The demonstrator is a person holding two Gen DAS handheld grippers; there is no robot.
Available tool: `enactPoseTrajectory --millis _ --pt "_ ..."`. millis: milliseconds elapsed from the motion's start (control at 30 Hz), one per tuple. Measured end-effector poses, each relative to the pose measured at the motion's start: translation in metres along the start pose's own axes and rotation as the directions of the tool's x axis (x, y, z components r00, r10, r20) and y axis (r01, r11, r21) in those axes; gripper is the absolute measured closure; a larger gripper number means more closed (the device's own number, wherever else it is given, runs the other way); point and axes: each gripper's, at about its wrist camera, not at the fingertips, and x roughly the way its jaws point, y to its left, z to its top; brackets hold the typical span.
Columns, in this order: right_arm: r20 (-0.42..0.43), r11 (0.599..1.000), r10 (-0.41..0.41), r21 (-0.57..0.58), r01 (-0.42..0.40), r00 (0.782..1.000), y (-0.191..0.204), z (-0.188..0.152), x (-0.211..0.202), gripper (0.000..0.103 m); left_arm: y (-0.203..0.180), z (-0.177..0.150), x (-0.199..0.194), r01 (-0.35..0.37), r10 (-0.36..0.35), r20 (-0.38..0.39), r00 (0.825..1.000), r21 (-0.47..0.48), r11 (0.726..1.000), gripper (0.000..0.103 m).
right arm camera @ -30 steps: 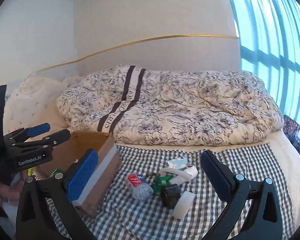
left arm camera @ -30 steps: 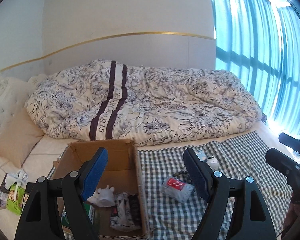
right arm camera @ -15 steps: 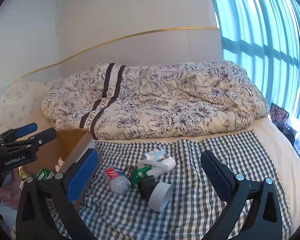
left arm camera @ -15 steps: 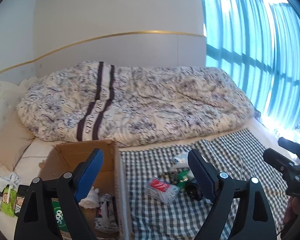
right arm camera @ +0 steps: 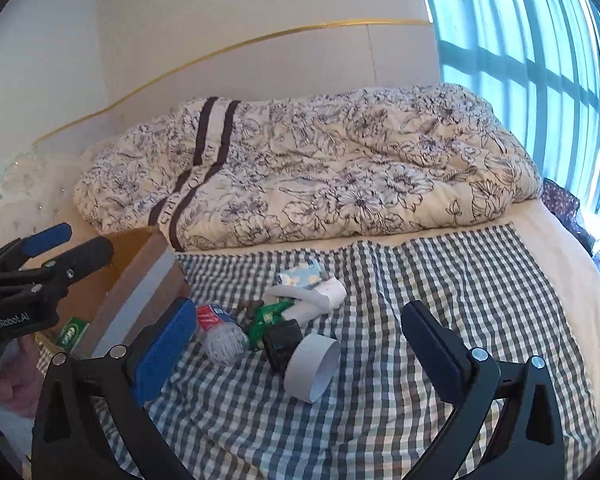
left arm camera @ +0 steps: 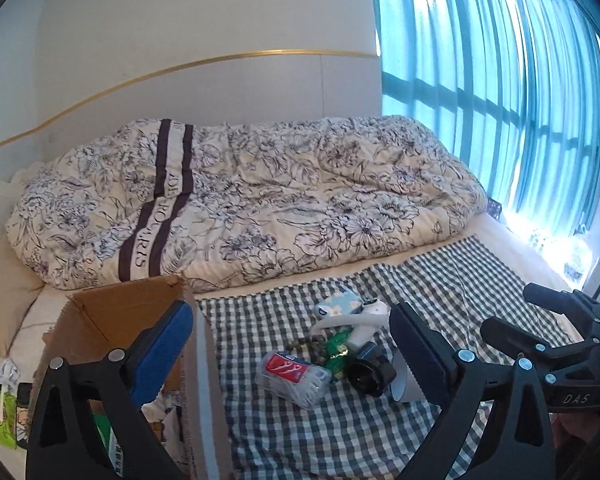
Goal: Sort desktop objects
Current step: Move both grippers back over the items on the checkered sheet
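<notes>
Checked cloth covers the near bed, small clutter heaped on it between the right gripper fingers. Right jaws spread wide, nothing held. Nearest its left finger: clear pack with red label, touching or just beside the pad, cannot tell which. Next along, green wrapper, black cap and white tube lying on its side, open end facing the camera. Beyond those, a white roll and blue floral pack. Right finger well apart from the heap.

Left gripper also wide open and empty. Cardboard box sits behind its left finger, box wall running between the fingers; green item inside. Same heap lies between box wall and its right finger, which partly hides the tube. Right gripper shows beyond that finger, at the frame edge.

Floral duvet bunched behind everything.
</notes>
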Motion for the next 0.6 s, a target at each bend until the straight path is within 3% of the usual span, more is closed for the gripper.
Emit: enactPoseTrajectory --millis 367,600 --pt "-0.074 0.999 -0.013 0.028 0.015 0.997 -0.014 -0.013 0.026 0.000 -0.008 -0.012 0.040 0.064 -0.064 -0.069 0.996 -0.010 0.998 0.000" --pt "-0.125 0.999 -0.006 0.049 0.012 0.992 -0.020 -0.020 0.044 0.000 -0.009 -0.028 0.076 0.053 -0.060 -0.157 0.986 -0.048 0.997 0.000"
